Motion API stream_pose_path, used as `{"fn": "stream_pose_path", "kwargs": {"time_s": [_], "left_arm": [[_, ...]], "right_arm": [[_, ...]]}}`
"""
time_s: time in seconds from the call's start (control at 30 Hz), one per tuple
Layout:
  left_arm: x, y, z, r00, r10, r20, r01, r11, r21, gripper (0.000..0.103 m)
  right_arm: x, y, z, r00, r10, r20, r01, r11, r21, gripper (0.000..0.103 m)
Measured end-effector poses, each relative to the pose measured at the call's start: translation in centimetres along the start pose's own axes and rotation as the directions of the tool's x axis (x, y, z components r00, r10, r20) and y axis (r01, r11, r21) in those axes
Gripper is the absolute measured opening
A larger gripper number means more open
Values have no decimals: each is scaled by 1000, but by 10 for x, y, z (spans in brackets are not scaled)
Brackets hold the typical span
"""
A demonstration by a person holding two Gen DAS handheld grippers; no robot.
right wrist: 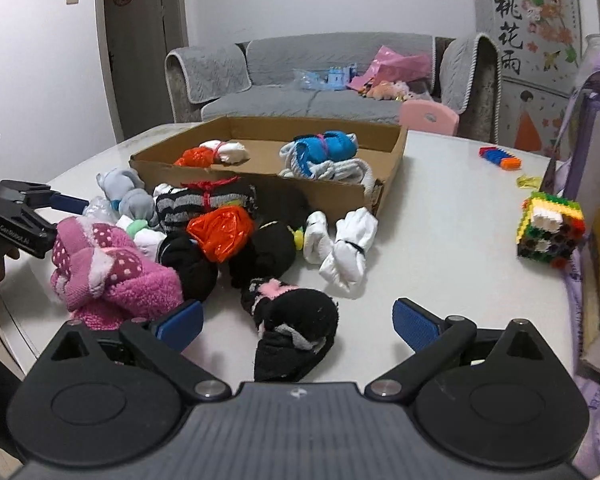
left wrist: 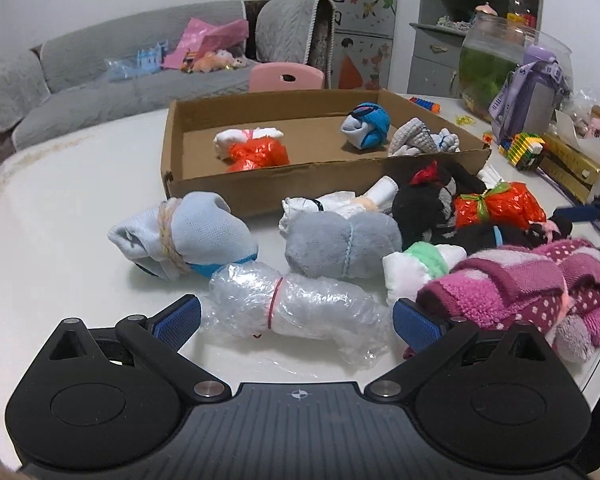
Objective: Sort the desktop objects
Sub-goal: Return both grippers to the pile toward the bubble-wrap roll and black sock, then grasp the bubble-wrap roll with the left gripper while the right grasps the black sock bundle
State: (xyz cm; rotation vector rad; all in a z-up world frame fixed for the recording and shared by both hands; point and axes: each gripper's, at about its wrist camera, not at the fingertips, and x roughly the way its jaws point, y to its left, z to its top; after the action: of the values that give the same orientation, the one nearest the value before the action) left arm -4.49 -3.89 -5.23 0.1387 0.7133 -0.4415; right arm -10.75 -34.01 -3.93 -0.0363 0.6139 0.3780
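Observation:
My left gripper (left wrist: 296, 320) is open, and a clear bubble-wrap bundle (left wrist: 300, 312) tied with a red band lies between its blue pads without being pressed. My right gripper (right wrist: 298, 324) is open around a black sock bundle with a pink patch (right wrist: 296, 320); its pads stand apart from it. A cardboard tray (left wrist: 324, 184) behind the pile holds an orange-and-white bundle (left wrist: 256, 152), a blue bundle (left wrist: 366, 124) and a grey-white one (left wrist: 420, 140). On the white table (left wrist: 80, 208) lie a light blue sock bundle (left wrist: 188, 240), a grey plush bundle (left wrist: 340, 244) and a pink dotted bundle (left wrist: 520, 296).
Right of the pile stand a colourful brick block (right wrist: 548, 228), a purple bottle with a strap (left wrist: 536, 92), a glass jar (left wrist: 496, 60) and boxes. An orange-blue toy (right wrist: 500, 158) lies behind. A pink chair back (left wrist: 286, 76) and a grey sofa (right wrist: 320, 80) are beyond the table. A white sock bundle (right wrist: 348, 252) lies beside the tray.

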Motion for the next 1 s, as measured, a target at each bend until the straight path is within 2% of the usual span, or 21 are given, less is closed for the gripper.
{"fn": "stream_pose_path", "kwargs": {"time_s": [0.07, 0.17, 0.4, 0.5, 0.57, 0.73, 1.0], "left_arm": [[2, 1, 2, 1000, -2, -3, 2, 1000, -7, 103], [3, 2, 3, 1000, 1, -2, -1, 1000, -11, 103], [5, 7, 3, 1000, 6, -8, -6, 1000, -21, 103], [8, 11, 5, 1000, 2, -20, -3, 999, -39, 103], [9, 11, 5, 1000, -6, -23, 5, 999, -44, 103], [9, 8, 4, 1000, -10, -24, 9, 1000, -30, 101], [4, 9, 4, 1000, -27, -9, 27, 999, -46, 90]], "right_arm": [[5, 0, -1, 1000, -2, -21, 2, 1000, 0, 91], [9, 1, -2, 999, -4, -39, 4, 1000, -4, 89], [9, 0, 0, 999, 7, -35, -6, 1000, 18, 88], [13, 4, 1, 999, -3, -53, 3, 1000, -7, 80], [13, 4, 2, 999, -4, -49, 3, 1000, -13, 67], [11, 5, 2, 999, 0, -41, -1, 1000, -20, 47], [9, 5, 3, 999, 3, -36, -4, 1000, -19, 42]]}}
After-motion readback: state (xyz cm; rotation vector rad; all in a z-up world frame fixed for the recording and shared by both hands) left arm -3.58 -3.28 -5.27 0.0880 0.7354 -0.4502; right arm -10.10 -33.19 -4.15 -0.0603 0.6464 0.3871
